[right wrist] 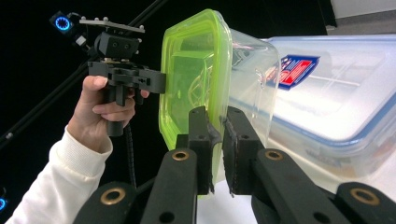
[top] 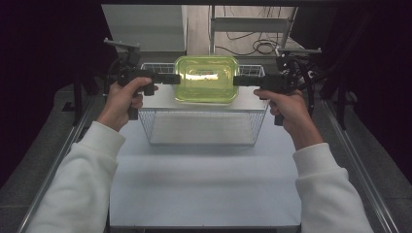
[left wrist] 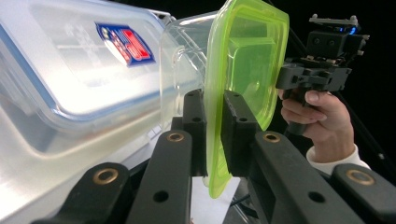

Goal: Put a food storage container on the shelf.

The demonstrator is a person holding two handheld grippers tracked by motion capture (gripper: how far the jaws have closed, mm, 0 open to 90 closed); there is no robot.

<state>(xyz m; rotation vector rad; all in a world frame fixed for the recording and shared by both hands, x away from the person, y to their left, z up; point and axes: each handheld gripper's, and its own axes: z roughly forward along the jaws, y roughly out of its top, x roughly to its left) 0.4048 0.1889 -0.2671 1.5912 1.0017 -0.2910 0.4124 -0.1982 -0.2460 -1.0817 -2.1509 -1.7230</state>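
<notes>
Above white table (top: 204,189), dark room, both tools pinching green lid (top: 206,79) over wire basket (top: 201,127)

- Lid (top: 206,77), centre: glossy translucent green plastic.
- Container (left wrist: 184,70) under it: clear smooth plastic.
- Wire basket (top: 155,127): thin shiny metal mesh.
- Grippers (top: 177,77) (top: 235,80): matt black plastic, brass-coloured pins.
- Worktop (top: 204,184): smooth matt white.
- Sleeves (top: 82,184): soft white cloth.

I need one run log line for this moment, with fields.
left gripper: shut on green lid rim | right gripper: shut on green lid rim | green lid: on clear container, above wire basket | larger blue-trimmed container: beside
</notes>
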